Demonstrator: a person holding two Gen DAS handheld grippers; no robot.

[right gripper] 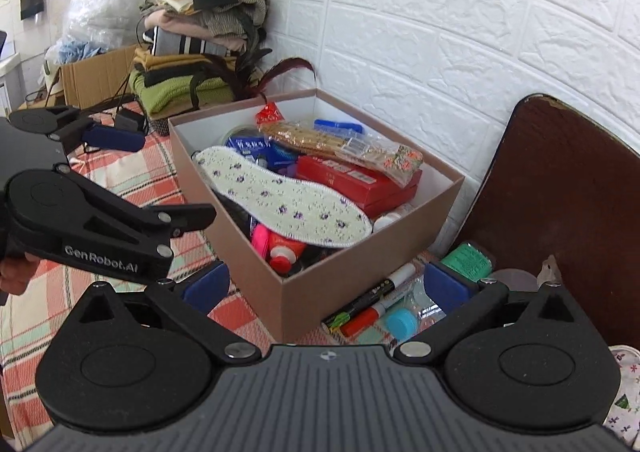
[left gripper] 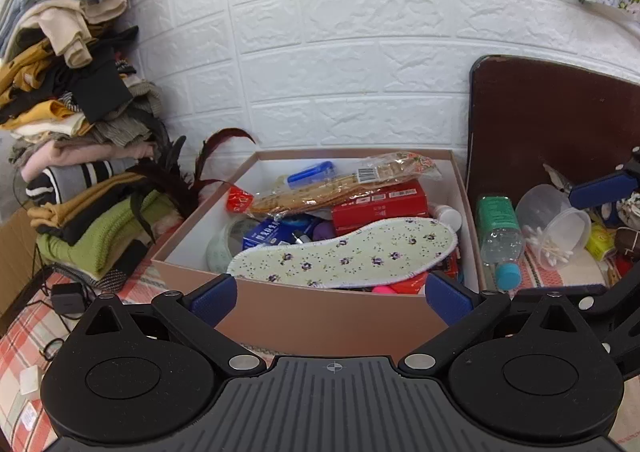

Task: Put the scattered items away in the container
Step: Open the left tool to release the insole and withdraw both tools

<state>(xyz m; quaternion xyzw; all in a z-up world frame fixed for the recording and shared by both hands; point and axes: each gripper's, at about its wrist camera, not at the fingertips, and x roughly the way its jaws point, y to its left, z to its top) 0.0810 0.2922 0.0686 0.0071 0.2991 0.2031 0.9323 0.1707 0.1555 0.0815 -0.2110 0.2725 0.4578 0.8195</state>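
A pink-brown cardboard box [left gripper: 320, 312] [right gripper: 312, 288] stands on the checked cloth, full of items. A floral insole [left gripper: 348, 252] [right gripper: 280, 200] lies on top, over a red carton [left gripper: 380, 204] [right gripper: 360, 180] and a long snack packet [left gripper: 344, 184] [right gripper: 340, 144]. My left gripper [left gripper: 330, 298] is open and empty in front of the box. My right gripper [right gripper: 326, 288] is open and empty at the box's right corner. Right of the box lie a green-labelled bottle [left gripper: 498, 236] [right gripper: 468, 258], a clear cotton-swab tub [left gripper: 556, 228] and two markers [right gripper: 372, 300].
A tall pile of folded clothes [left gripper: 76, 124] [right gripper: 200, 12] stands left of the box, with dark feathers [left gripper: 188, 172]. A brown board [left gripper: 552, 124] [right gripper: 560, 192] leans on the white brick wall. A black charger and cable [left gripper: 66, 302] lie on the cloth.
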